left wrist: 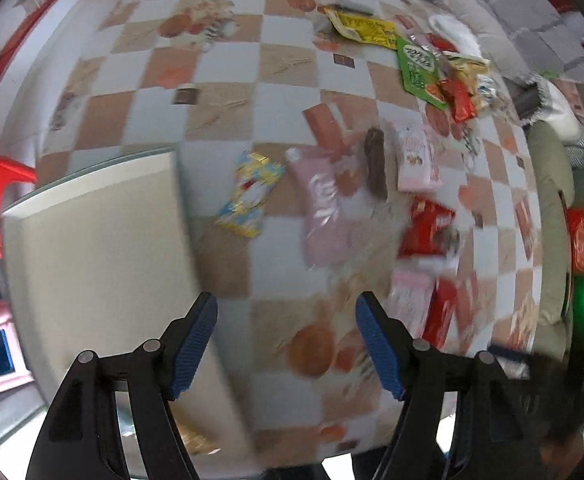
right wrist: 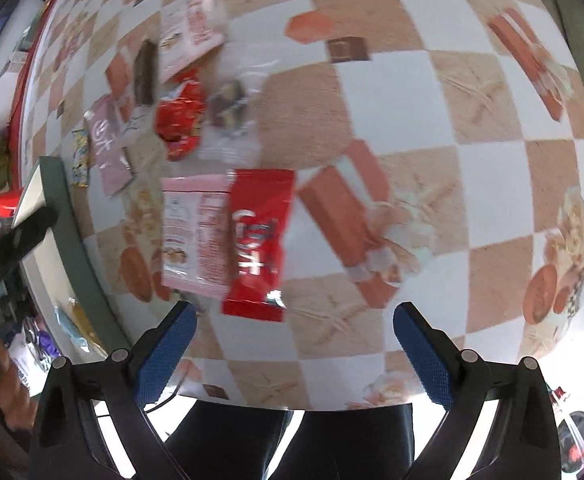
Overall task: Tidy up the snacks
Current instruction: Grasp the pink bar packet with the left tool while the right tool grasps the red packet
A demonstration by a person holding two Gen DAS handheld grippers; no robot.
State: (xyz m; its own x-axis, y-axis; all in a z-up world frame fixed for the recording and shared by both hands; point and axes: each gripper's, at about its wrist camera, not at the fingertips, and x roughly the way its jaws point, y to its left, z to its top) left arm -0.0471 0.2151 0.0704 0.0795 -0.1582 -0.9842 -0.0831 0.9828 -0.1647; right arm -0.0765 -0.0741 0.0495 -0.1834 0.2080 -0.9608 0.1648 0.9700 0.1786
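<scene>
Reaching for the next snack looks like the step in hand; both grippers hang empty over the checkered surface (left wrist: 227, 60).

Left gripper (left wrist: 285, 346): jaws partly apart, nothing between the pads, touching nothing. It points straight down near the right edge of a pale flat tray (left wrist: 91, 248), likely the drop spot, though motion blur makes that a guess. Beyond it, loose on the surface: a yellow-blue packet (left wrist: 249, 194), a pink pouch (left wrist: 324, 216), a brown bar (left wrist: 376, 162), a pale pink packet (left wrist: 416, 158) and a red bag (left wrist: 426, 230). A further heap with a green pack (left wrist: 418, 70) and a yellow pack (left wrist: 362, 28) sits far right.

Right gripper (right wrist: 295, 340): jaws spread wide, empty, no contact. Just beyond its fingertips lie a red packet (right wrist: 257, 240) and a pink-white packet (right wrist: 193, 236), edges overlapping, red apparently on top.

Doing it well:
- Take the red packet first, as it seems to sit on top.
- Come straight down, jaws across the short side, pinch a crimped end or the middle.
- Don't trap the pink-white packet's edge in the same bite.
- Keep the left gripper out of the right one's path to the tray.
</scene>
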